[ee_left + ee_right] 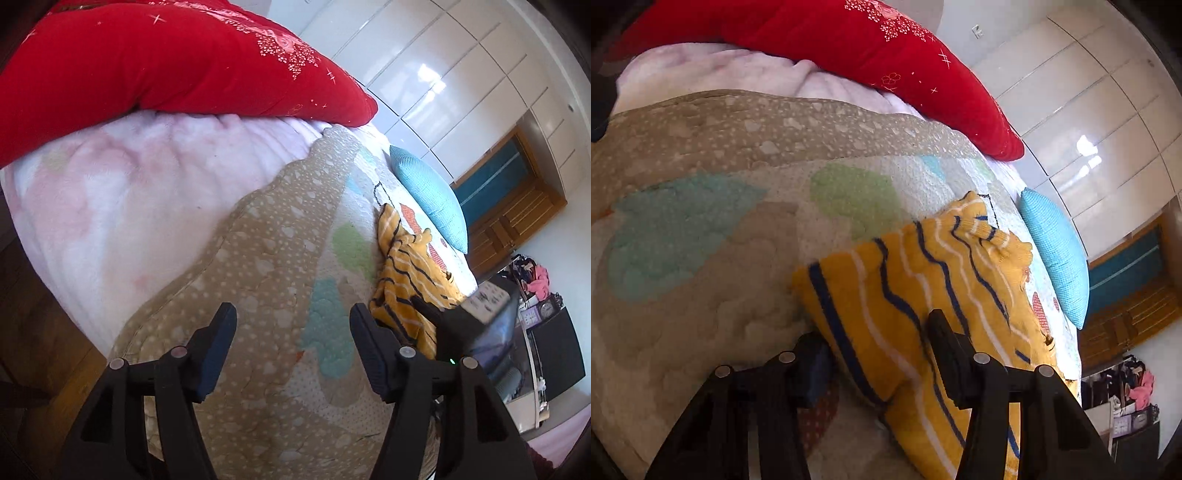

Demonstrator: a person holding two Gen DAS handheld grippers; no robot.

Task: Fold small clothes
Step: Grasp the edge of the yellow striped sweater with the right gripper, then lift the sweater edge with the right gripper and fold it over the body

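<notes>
A small yellow garment (916, 288) with navy and white stripes lies crumpled on the patterned quilt (701, 229). My right gripper (877, 343) is open, its fingers straddling the garment's near edge, with cloth between them. In the left wrist view the same garment (410, 266) lies to the right. My left gripper (293, 325) is open and empty above the quilt (266, 258), left of the garment. The right gripper's black body (465, 317) shows at the garment's near end.
A red quilt (147, 62) lies on a pink fleece blanket (110, 177) at the far side of the bed. A light blue pillow (1056, 254) sits beyond the garment. White wardrobe doors (1089, 110) and a cluttered dark cabinet (546, 325) stand past the bed.
</notes>
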